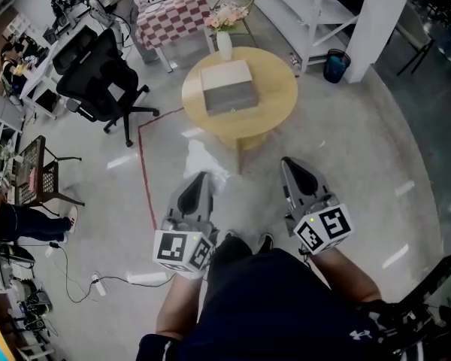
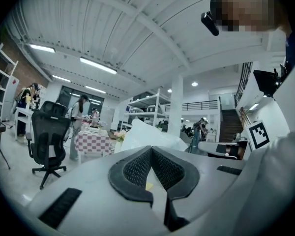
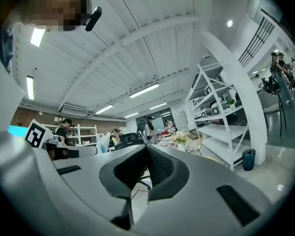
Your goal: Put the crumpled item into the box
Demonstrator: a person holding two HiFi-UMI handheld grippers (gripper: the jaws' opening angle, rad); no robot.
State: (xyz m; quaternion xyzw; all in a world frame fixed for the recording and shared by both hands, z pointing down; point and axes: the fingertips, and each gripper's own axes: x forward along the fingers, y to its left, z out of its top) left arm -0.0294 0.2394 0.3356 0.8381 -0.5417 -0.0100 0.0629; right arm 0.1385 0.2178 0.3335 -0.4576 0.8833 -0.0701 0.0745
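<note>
A white crumpled sheet [image 1: 203, 159] hangs at the tip of my left gripper [image 1: 201, 177], which is shut on it above the floor. In the left gripper view the sheet [image 2: 146, 135] bulges just past the closed jaws of the left gripper [image 2: 151, 150]. The grey box [image 1: 228, 87] lies on a round wooden table [image 1: 274, 119] ahead of both grippers. My right gripper [image 1: 288, 162] is held level beside the left one, shut with nothing in it; the right gripper [image 3: 146, 146] shows its tips meeting in its own view.
A vase of flowers [image 1: 224, 42] stands at the table's far edge. A black office chair [image 1: 101, 77] is to the left, a checkered table [image 1: 173, 13] behind it, white shelving [image 1: 316, 13], a pillar [image 1: 376, 21] and a blue bin [image 1: 335, 65] to the right. People work at desks far left.
</note>
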